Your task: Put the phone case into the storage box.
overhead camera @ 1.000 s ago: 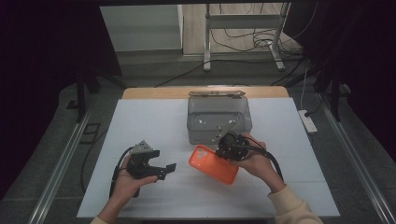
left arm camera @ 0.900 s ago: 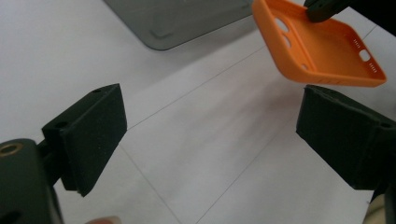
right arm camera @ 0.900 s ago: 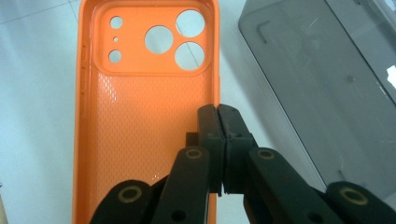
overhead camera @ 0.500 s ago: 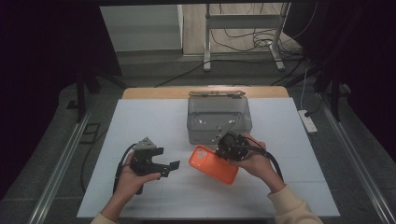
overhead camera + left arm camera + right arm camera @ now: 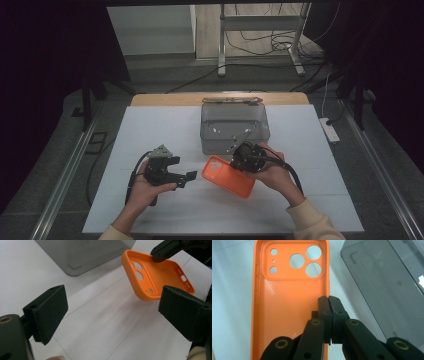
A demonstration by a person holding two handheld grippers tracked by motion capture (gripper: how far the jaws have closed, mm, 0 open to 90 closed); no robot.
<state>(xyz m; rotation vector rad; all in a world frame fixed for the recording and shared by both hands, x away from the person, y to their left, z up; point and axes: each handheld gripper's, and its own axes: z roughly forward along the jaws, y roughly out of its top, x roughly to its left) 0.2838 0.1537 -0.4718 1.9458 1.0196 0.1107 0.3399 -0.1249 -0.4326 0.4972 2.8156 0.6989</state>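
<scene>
An orange phone case (image 5: 227, 176) is in front of the grey box, open side up, with its camera-hole end (image 5: 137, 270) raised off the white table. My right gripper (image 5: 236, 162) is shut on the case's long side wall (image 5: 329, 298); its inside and round holes face the right gripper view (image 5: 292, 297). My left gripper (image 5: 184, 168) is just left of the case, pointing at it, apart from it. Its jaws stand wide open with bare table between the pads (image 5: 50, 312).
A smoky grey see-through box (image 5: 235, 127) stands behind the case, near the table's far middle, and is seen at close range (image 5: 387, 282). White table surface (image 5: 150, 130) spreads left and right. A wooden strip (image 5: 165, 99) runs along the far edge.
My left gripper has moved right, closer to the case, jaws still open. The right gripper and the case have stayed about where they were.
</scene>
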